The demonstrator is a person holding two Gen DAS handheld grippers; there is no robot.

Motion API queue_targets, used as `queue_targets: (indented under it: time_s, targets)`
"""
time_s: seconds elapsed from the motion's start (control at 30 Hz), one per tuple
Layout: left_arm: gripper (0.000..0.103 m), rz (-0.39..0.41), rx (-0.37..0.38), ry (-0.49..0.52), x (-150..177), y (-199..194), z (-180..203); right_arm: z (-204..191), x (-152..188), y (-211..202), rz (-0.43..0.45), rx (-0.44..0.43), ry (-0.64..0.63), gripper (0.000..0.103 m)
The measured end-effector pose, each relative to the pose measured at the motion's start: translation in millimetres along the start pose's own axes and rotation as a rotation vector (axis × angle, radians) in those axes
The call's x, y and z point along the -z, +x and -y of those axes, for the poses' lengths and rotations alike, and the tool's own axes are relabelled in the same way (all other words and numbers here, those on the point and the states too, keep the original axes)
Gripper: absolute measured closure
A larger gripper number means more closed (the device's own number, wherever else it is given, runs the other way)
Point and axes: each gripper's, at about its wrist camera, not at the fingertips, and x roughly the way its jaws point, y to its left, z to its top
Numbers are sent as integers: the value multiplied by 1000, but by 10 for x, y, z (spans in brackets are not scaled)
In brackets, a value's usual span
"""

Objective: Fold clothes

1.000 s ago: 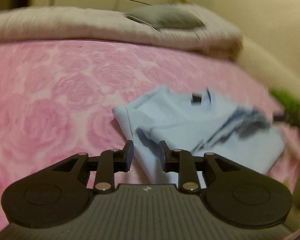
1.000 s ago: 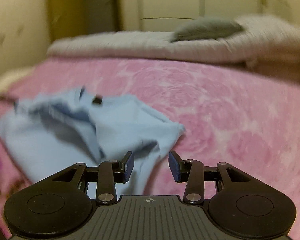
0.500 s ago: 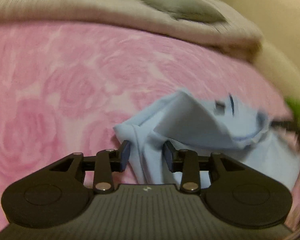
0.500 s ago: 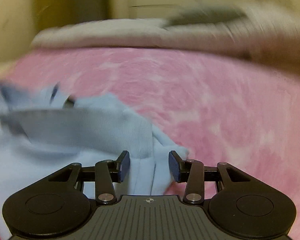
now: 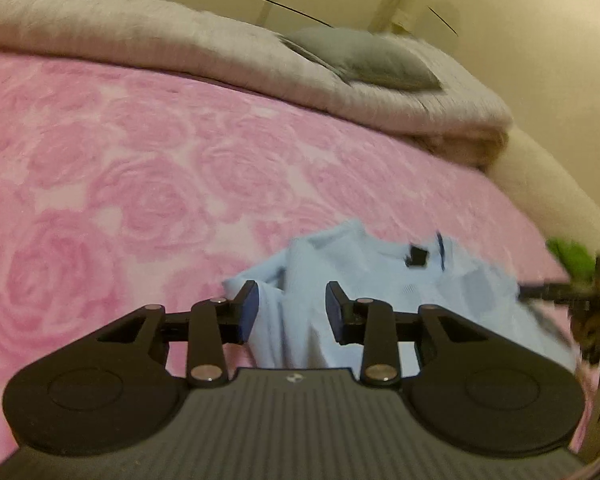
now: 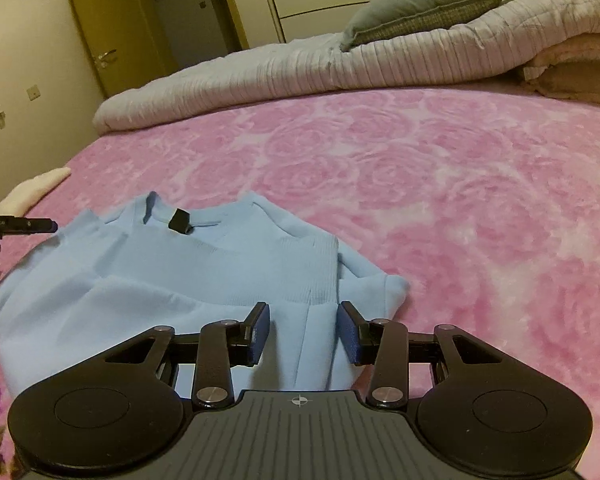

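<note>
The light-blue sweatshirt (image 6: 188, 280) lies on the bed (image 6: 440, 200), collar toward the far edge. Both tools are open, gripping nothing: right tool (image 6: 303, 330) over its right-hand edge, left tool (image 5: 291, 312) over the opposite edge, equally near.

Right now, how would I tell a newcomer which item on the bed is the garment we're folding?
Start at the pink rose-patterned bedspread covering the bed. The pale blue sweatshirt lies near its front edge, partly folded. It is the only blue item, with a small black neck tag, unlike the grey pillow at the far end.
</note>
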Motion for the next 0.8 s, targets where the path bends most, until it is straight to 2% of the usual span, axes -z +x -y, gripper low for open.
queue_targets:
  time_s: [0.13,0.2,0.27,0.37,0.8]
  targets:
    - [74,-94,-77,81,11,224,89,16,-19,40,-27,1,8,61]
    - [86,-92,-84,92,24,242,105,35,-18,29,-31,-5,22,61]
    - [92,-80,-85,95,28,225,108,48,-31,31,-40,-8,32,61]
    - [92,-77,-86,98,22,218,113,10,-50,28,-45,10,-4,67]
    - [87,-87,-83,53,51,260,71,-4,-62,127,-53,50,-8,66]
